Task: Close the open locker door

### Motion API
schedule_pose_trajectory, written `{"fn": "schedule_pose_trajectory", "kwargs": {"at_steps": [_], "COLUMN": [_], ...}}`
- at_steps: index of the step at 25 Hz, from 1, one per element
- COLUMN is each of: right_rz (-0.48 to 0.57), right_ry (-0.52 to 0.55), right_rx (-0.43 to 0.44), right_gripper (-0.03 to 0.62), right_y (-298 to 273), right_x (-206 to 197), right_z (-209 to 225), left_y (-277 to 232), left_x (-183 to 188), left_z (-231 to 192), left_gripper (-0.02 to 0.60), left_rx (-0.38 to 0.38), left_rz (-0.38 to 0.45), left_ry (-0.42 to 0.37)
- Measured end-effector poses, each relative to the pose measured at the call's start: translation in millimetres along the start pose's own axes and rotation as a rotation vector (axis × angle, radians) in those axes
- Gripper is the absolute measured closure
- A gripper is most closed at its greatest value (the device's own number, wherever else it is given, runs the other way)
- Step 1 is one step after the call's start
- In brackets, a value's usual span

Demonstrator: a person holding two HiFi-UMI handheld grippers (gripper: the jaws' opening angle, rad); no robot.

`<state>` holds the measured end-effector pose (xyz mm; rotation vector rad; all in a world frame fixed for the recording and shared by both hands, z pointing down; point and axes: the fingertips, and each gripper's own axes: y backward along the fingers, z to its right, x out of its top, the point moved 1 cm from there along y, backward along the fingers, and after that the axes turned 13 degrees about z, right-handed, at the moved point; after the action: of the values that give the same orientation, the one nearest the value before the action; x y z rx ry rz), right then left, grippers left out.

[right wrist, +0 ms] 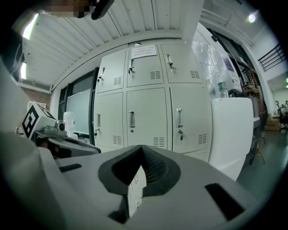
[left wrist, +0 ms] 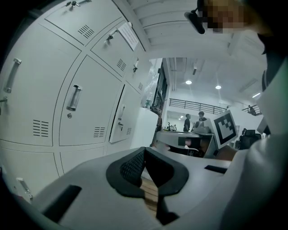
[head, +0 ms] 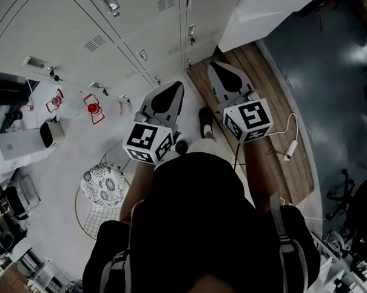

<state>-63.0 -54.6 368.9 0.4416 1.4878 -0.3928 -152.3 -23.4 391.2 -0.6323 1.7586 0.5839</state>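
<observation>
A bank of pale grey lockers [left wrist: 81, 108] fills the left of the left gripper view. Its last lower door [left wrist: 120, 117], next to a white cabinet [left wrist: 145, 128], stands slightly ajar, with a key under its handle. The right gripper view shows that same door [right wrist: 190, 120] from the front, where its gap is hard to make out. My left gripper [left wrist: 144, 151] is shut and holds nothing. My right gripper [right wrist: 142, 149] is also shut and empty. In the head view both grippers, left [head: 173, 86] and right [head: 218, 66], point at the lockers, some way short of them.
The white cabinet [right wrist: 231, 132] stands right of the lockers, with a bottle [right wrist: 222, 89] on top. Below me are wooden floor boards [head: 276, 110] with a white cable [head: 291, 147], a patterned stool [head: 104, 183] and a desk [head: 16, 144]. People stand far back [left wrist: 193, 122].
</observation>
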Motion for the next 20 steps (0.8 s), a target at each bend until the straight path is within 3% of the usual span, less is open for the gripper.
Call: {"fn": "schedule_pose_trajectory", "kwargs": {"at_steps": [9, 20], "right_rz": [-0.002, 0.062], "right_ry": [-0.003, -0.011], "right_rx": [-0.040, -0.072], "right_gripper": [0.591, 0.591], "right_y": [33, 81], "right_x": [-2, 33], "right_z": [-49, -76], "left_y": [51, 73], "left_x": [-4, 16], "left_z": [6, 16], "left_gripper": [0.565, 0.565], "left_rx": [-0.037, -0.052], "left_rz": [-0.028, 0.044], "left_ry": [-0.012, -0.057]}}
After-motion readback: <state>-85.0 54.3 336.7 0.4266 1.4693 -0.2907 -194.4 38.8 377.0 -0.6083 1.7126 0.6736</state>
